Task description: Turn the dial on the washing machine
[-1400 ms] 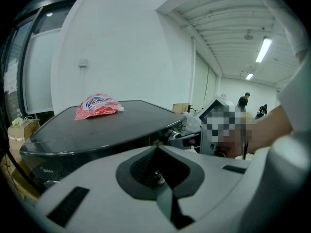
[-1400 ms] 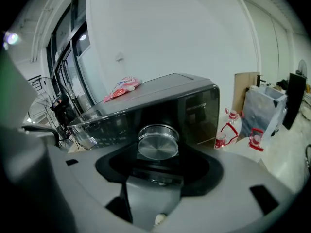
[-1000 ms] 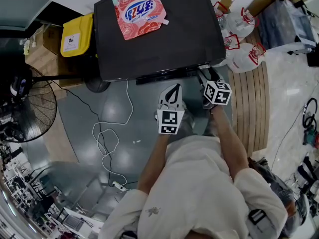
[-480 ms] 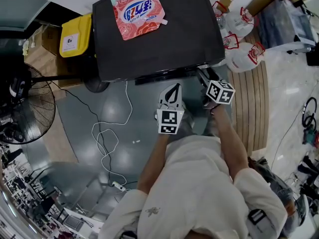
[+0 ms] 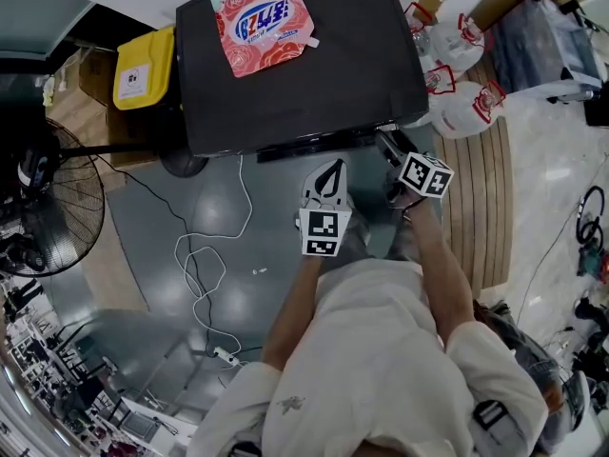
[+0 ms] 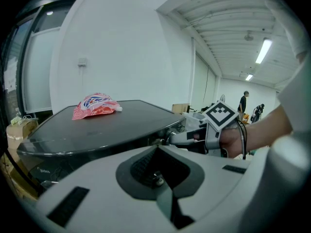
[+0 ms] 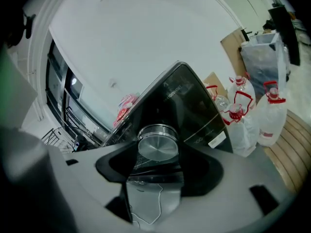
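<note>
The black washing machine [image 5: 304,74] fills the upper middle of the head view. Its silver dial [image 7: 156,148] sits on the front panel near the right corner and shows clearly in the right gripper view, held between the two jaws. My right gripper [image 5: 390,149] is shut on the dial, and its marker cube [image 5: 424,174] is tilted. My left gripper [image 5: 331,169] hangs in front of the machine's front edge, left of the dial, shut and holding nothing. From the left gripper view the right gripper [image 6: 176,139] reaches in at the machine's front edge.
A red and white detergent pouch [image 5: 264,19] lies on the machine's lid. A yellow container [image 5: 145,68] stands left of the machine, with a floor fan [image 5: 48,198] beyond it. White jugs [image 5: 466,103] and a wooden pallet [image 5: 485,208] are to the right. A white cable [image 5: 205,274] lies on the floor.
My right gripper has rolled on the dial: its marker cube has tipped and shifted slightly to the right. The left gripper has stayed where it was.
</note>
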A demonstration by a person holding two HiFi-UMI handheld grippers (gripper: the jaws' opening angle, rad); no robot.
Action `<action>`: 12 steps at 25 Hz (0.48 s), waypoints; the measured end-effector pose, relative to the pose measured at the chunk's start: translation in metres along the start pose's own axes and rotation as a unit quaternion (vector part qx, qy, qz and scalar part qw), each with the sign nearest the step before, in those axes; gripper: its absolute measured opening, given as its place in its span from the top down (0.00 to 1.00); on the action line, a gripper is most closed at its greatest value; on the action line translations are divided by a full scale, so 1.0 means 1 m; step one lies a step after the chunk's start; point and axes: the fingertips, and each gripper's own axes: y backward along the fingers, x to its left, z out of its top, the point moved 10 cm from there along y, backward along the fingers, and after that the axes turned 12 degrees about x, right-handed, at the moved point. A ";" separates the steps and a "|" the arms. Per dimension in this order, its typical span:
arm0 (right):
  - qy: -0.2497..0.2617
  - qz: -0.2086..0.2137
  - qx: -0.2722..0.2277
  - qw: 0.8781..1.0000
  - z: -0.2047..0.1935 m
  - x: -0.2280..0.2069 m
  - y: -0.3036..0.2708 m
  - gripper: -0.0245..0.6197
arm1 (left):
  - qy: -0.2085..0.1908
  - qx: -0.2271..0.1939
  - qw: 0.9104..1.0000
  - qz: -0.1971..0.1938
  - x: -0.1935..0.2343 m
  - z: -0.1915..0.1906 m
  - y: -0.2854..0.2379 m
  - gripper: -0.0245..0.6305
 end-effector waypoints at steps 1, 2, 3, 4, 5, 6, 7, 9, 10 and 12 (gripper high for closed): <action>-0.006 0.006 -0.001 1.000 0.000 -0.001 0.000 0.54 | 0.000 0.000 1.000 0.000 0.000 0.000 0.000 0.94; -0.013 0.013 -0.001 1.000 -0.001 -0.002 0.000 0.54 | 0.001 0.000 1.000 -0.001 -0.001 0.000 0.000 0.94; -0.020 0.018 -0.001 1.000 -0.001 -0.004 -0.001 0.54 | 0.001 -0.001 1.000 -0.001 -0.001 0.000 0.000 0.94; -0.025 0.021 0.000 0.999 -0.002 -0.006 -0.001 0.54 | 0.001 0.000 1.000 -0.001 -0.001 0.000 0.000 0.94; -0.031 0.024 0.000 0.999 -0.002 -0.008 -0.001 0.54 | 0.000 0.000 1.000 -0.001 -0.001 0.000 0.000 0.94; -0.036 0.032 -0.001 0.999 -0.002 -0.007 -0.001 0.54 | 0.000 0.000 1.000 -0.001 -0.001 0.000 0.000 0.94; -0.042 0.044 -0.001 0.998 -0.002 -0.005 -0.001 0.54 | 0.000 0.001 1.000 -0.001 -0.002 0.000 0.001 0.94; -0.054 0.060 -0.001 0.997 -0.001 -0.002 -0.002 0.54 | -0.001 0.002 1.000 0.000 -0.002 0.000 0.001 0.94; -0.060 0.065 -0.002 0.996 -0.001 -0.003 -0.002 0.54 | -0.001 0.003 1.000 0.000 -0.002 0.000 0.001 0.94; -0.071 0.074 -0.004 0.995 -0.001 -0.004 -0.003 0.54 | 0.000 0.003 1.000 0.000 -0.001 0.000 0.001 0.94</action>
